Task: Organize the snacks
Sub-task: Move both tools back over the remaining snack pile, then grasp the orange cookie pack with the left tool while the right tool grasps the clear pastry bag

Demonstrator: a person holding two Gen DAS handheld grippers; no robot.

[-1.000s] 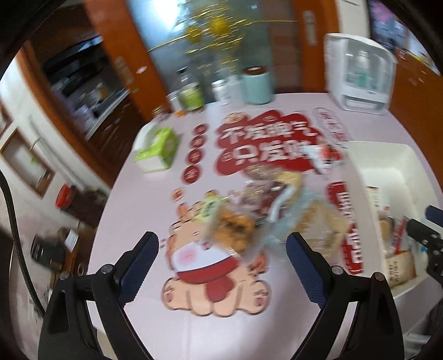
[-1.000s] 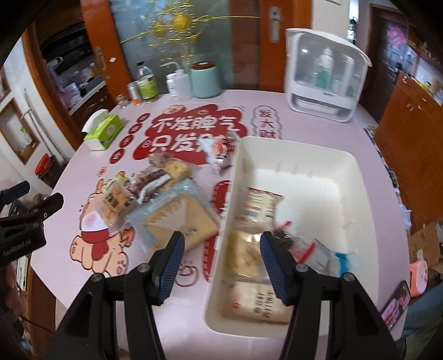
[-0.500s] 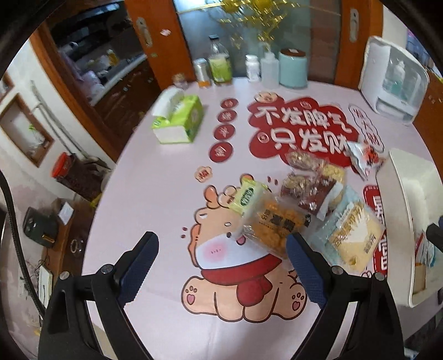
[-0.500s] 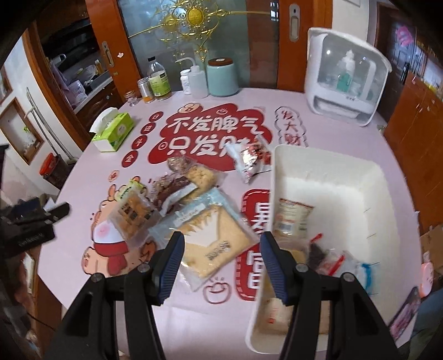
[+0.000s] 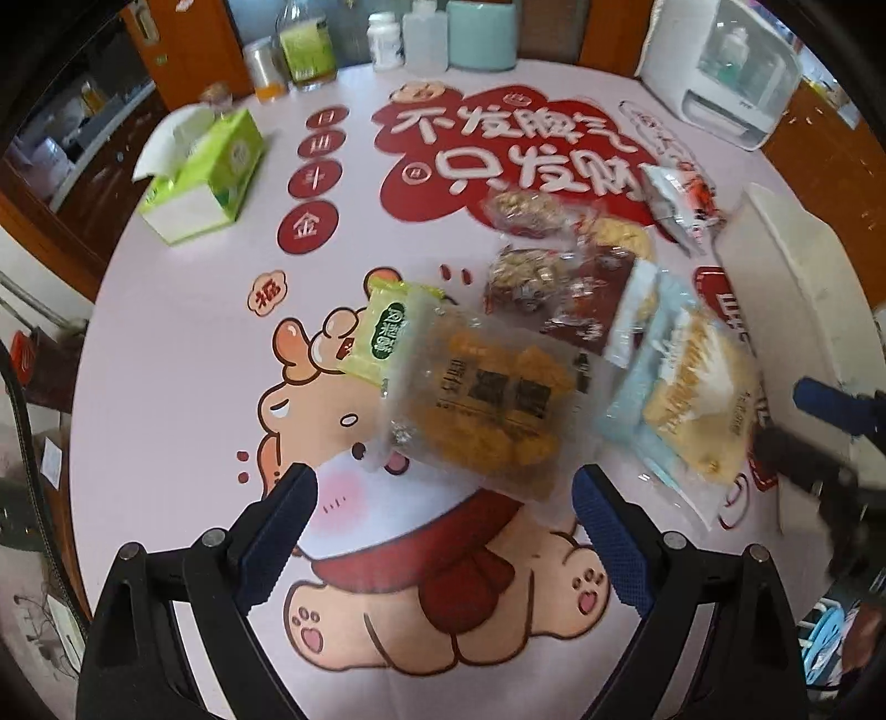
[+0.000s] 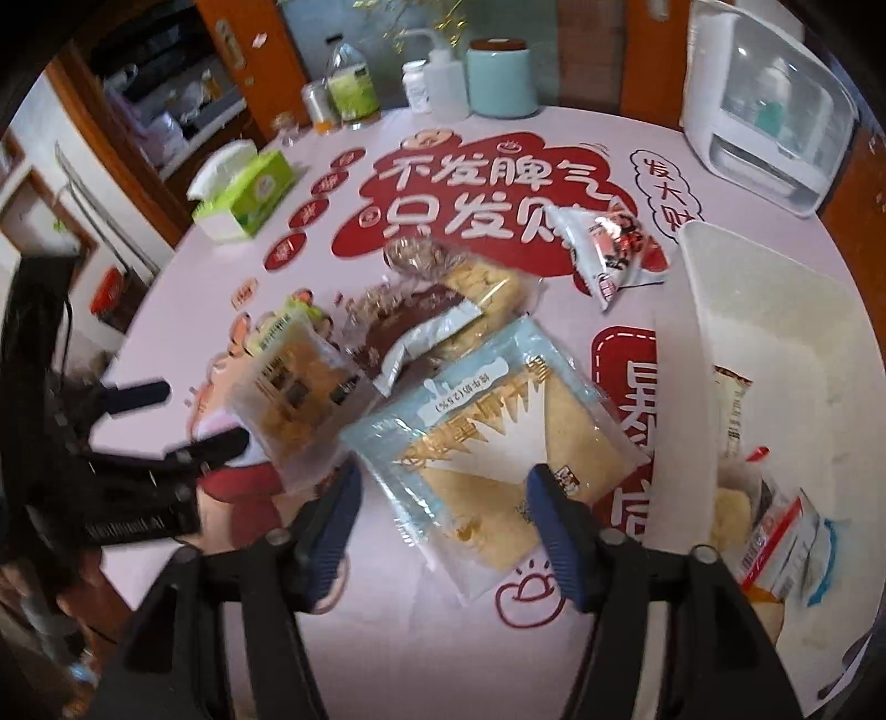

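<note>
A pile of snack packets lies mid-table. A clear bag of orange puffs point(image 5: 487, 410) lies just ahead of my open, empty left gripper point(image 5: 443, 520); it also shows in the right wrist view point(image 6: 299, 393). A green packet point(image 5: 387, 327) sits behind it. A light blue packet of yellow cake point(image 6: 493, 443) lies ahead of my open, empty right gripper point(image 6: 443, 498) and shows in the left wrist view point(image 5: 686, 399). A white bin point(image 6: 769, 310) at the right holds several packets. A red-and-white bag point(image 6: 609, 249) lies beside it.
A green tissue box point(image 5: 205, 171) stands at the far left. Bottles and a teal canister point(image 5: 482, 33) line the far edge. A white appliance point(image 6: 769, 105) stands at the back right. The left gripper shows in the right wrist view point(image 6: 166, 421).
Both grippers have moved down and closer to the snack pile. The right gripper has swung left, from over the bin to the blue packet. Both stay open.
</note>
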